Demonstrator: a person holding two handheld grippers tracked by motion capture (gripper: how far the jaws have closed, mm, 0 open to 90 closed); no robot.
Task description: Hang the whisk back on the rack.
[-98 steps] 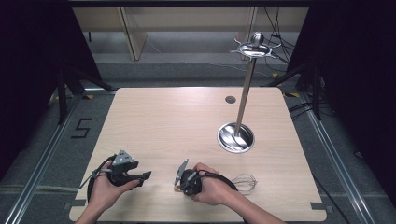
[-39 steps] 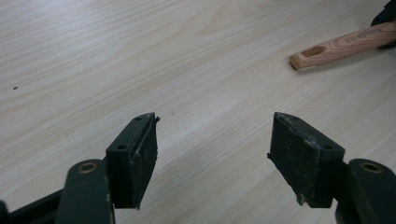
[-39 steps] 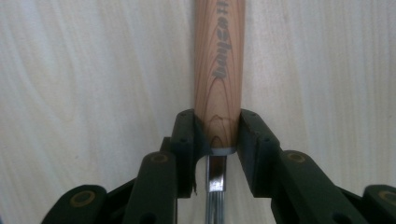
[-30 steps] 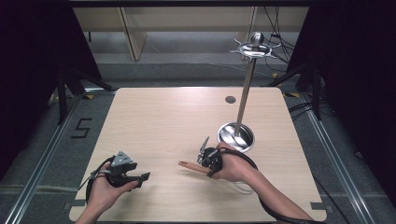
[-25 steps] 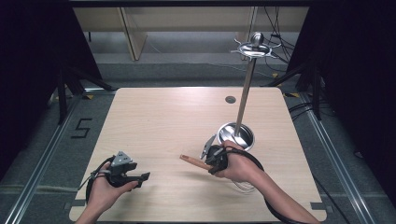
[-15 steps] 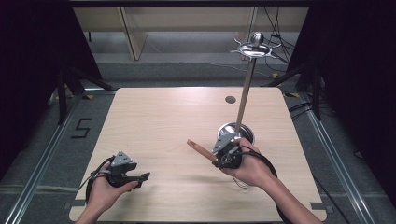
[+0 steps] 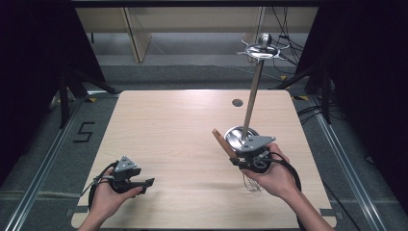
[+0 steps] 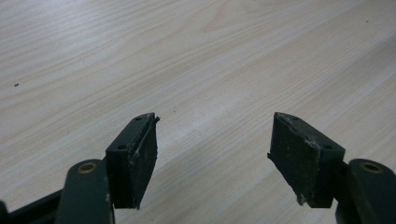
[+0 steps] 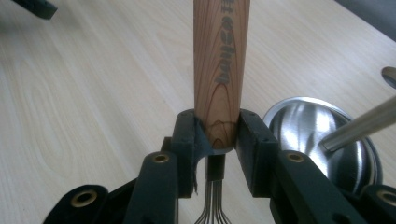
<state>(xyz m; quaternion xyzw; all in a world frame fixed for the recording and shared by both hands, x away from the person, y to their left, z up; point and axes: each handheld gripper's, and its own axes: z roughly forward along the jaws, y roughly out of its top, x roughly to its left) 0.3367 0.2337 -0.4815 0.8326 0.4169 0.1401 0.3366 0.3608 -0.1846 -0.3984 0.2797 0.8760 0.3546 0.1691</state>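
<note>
A whisk with a wooden handle (image 7: 222, 141) (image 9: 221, 60) is clamped in my right gripper (image 7: 236, 158) (image 9: 218, 135), which is shut on the handle's lower end. The handle points up and to the left, and the wire loops (image 7: 250, 183) (image 9: 214, 210) hang below the hand. This gripper sits right beside the round steel base (image 7: 235, 136) (image 9: 306, 123) of a tall hanging stand, whose pole (image 7: 251, 103) (image 9: 360, 125) rises to a ring of hooks (image 7: 262, 50). My left gripper (image 7: 146, 183) (image 8: 212, 144) rests low over the table's front left, open, with bare wood between its jaws.
The light wooden table (image 7: 173, 125) has a small round cable hole (image 7: 237, 102) behind the stand. Dark floor, metal rails and cables surround the table, and shelving stands beyond its far edge.
My right gripper carried the whisk from near the front edge back and to the right, up to the stand's base, with the handle swinging upright. The left gripper stayed put.
</note>
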